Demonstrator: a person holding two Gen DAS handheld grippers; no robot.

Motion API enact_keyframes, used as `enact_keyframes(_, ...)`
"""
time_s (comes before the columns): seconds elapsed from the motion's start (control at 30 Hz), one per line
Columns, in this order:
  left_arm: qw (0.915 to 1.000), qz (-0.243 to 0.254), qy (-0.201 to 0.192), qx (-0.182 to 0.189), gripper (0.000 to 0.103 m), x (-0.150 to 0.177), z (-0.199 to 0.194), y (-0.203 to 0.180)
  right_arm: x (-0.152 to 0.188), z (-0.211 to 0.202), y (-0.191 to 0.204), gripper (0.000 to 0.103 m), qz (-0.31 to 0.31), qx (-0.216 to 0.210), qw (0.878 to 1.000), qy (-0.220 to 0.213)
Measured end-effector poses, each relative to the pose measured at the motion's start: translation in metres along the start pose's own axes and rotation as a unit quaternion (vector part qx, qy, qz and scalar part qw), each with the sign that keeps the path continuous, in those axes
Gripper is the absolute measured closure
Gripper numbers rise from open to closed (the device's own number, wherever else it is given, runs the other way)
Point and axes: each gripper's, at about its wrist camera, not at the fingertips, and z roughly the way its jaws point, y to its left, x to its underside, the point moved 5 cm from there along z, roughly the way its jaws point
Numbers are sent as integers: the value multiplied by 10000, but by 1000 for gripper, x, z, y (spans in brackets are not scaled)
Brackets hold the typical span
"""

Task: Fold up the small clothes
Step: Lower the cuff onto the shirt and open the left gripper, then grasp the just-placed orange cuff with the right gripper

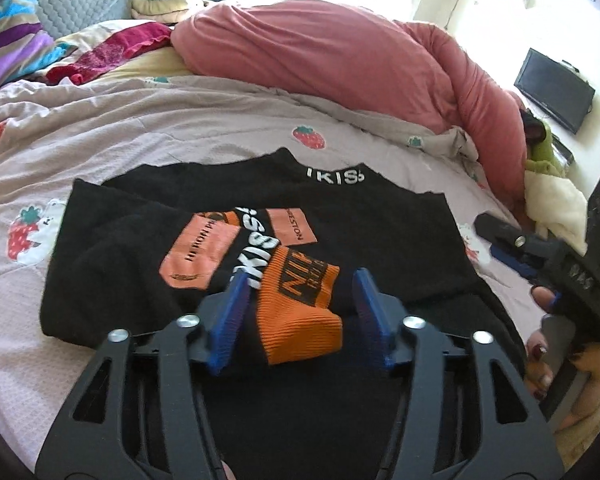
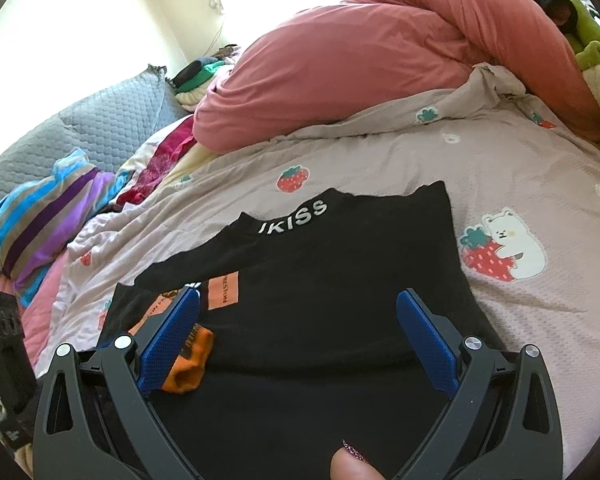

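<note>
Black top (image 1: 260, 216) flat on bedspread (image 1: 180, 132), collar pointing away, both claws (image 1: 300, 316) (image 2: 296, 340) wide.

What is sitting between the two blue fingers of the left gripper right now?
The orange cuff of the black sweater lies between the left gripper fingers, which stand open; the left wrist view shows it.

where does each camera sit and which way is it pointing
Left wrist: on the left gripper, looking forward over the black shirt and its orange cuff; the right gripper and hand show at right.
Right wrist: on the right gripper, facing the shirt's right side; a thumb shows.
Shared: shirt, strawberry blanket, pink duvet.
</note>
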Motion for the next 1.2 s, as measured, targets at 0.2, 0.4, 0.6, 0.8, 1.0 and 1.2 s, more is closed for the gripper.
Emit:
enact_keyframes(0.2, 9986, -200, -211, -452, 32, -18, -14, 34, 14, 18, 22, 5, -250, -172, 9991, 292)
enact_keyframes(0.4, 9923, -87, -346, -1182, 13, -40, -21, 68, 32, 43, 53, 5, -590, -362, 9956, 625)
enact_keyframes(0.6, 9892, -299, -403, -1379, 12, -35, -20, 99, 45, 68, 84, 8, -910, -554, 9903, 896)
enact_keyframes(0.8, 9881, -487, -317, -1427, 11, -24, -21, 111, 59, 94, 98, 28, -1021, -606, 9858, 1185)
enact_keyframes(1.0, 9872, -680, -472, -1365, 10, -26, -30, 116, 65, 93, 114, 72, -1096, -975, 9825, 1144)
enact_keyframes(1.2, 9860, -786, -571, -1353, 10, -26, -38, 121, 58, 78, 133, 94, -1262, -1179, 9815, 825)
